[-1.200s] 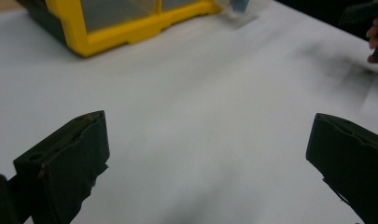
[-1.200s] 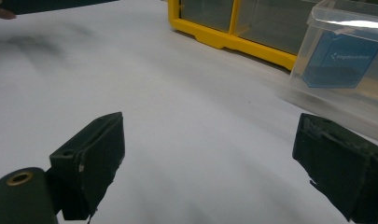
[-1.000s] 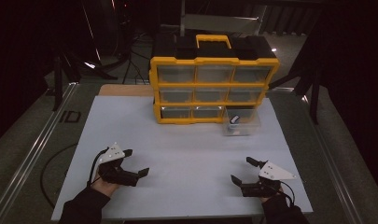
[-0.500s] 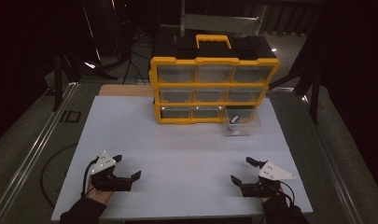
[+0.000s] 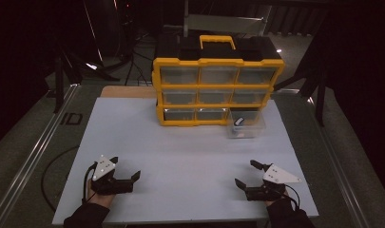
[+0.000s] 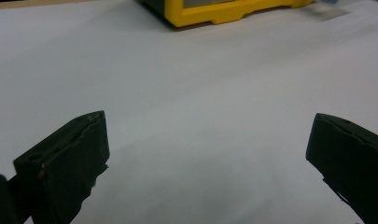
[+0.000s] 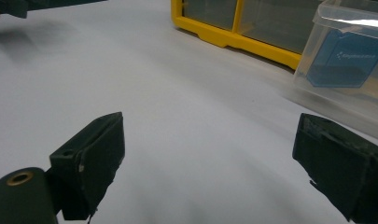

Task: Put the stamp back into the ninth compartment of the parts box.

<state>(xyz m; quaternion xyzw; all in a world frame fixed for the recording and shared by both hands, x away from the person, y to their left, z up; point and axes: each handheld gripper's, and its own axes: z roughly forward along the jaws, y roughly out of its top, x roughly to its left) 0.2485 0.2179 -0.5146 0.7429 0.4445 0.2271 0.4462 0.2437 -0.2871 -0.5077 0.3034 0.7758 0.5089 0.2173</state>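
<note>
We see 2 tongs, the left tongs point(image 5: 126, 168) and right tongs point(image 5: 245, 173), both with jaws apart near the front of the white table point(image 5: 190, 147), 1 yellow drawer cabinet point(image 5: 217, 80) of 9 drawers at the back, and 1 clear drawer point(image 5: 247, 124) pulled out just beside it.

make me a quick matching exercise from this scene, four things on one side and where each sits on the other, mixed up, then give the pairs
Things
1. yellow drawer organizer
2. clear plastic drawer
3. left gripper
4. right gripper

Places
A. near right part of the white table top, open
B. pulled out, on the table at the organizer's lower right
C. near left part of the table, open
D. far end of the table, centre

Pairs: 1-D, 2-B, 3-C, 4-A
</note>
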